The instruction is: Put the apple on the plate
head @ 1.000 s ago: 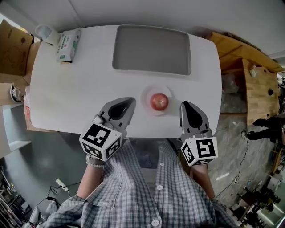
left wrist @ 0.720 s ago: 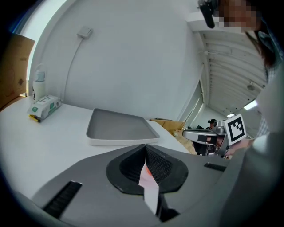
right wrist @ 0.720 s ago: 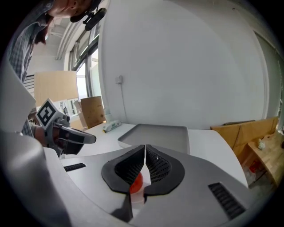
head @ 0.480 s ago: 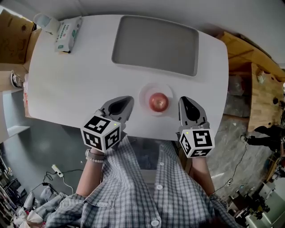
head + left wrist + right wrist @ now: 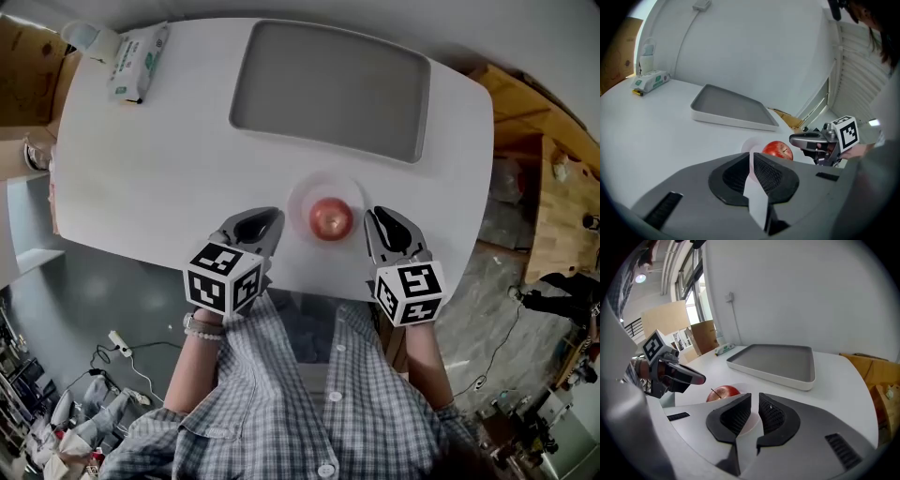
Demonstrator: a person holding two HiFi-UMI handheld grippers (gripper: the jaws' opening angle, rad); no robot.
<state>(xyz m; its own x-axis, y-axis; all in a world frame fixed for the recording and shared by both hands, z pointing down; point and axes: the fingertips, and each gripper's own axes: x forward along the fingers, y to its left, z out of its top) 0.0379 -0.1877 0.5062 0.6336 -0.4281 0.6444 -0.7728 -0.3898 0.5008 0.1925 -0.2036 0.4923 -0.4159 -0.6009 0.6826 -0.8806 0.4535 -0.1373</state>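
A red apple (image 5: 330,217) sits on a small white plate (image 5: 302,197) near the front edge of the white table (image 5: 159,178). My left gripper (image 5: 270,219) is just left of the plate, shut, with nothing in it. My right gripper (image 5: 375,216) is just right of the plate, its jaws together and empty. In the left gripper view the apple (image 5: 778,150) shows just past the shut jaws (image 5: 751,157), with the right gripper (image 5: 806,139) beyond it. In the right gripper view the apple (image 5: 723,393) lies left of the jaws (image 5: 754,400), on the plate (image 5: 742,386).
A grey tray (image 5: 328,84) with a raised rim lies at the back of the table. A pack of wipes (image 5: 136,61) is at the far left corner. A wooden bench (image 5: 553,197) stands to the right, and a cardboard box (image 5: 23,37) to the left.
Both grippers have sunk toward the table's front edge, staying on either side of the apple. The left one has rolled a little. The apple and plate have not moved.
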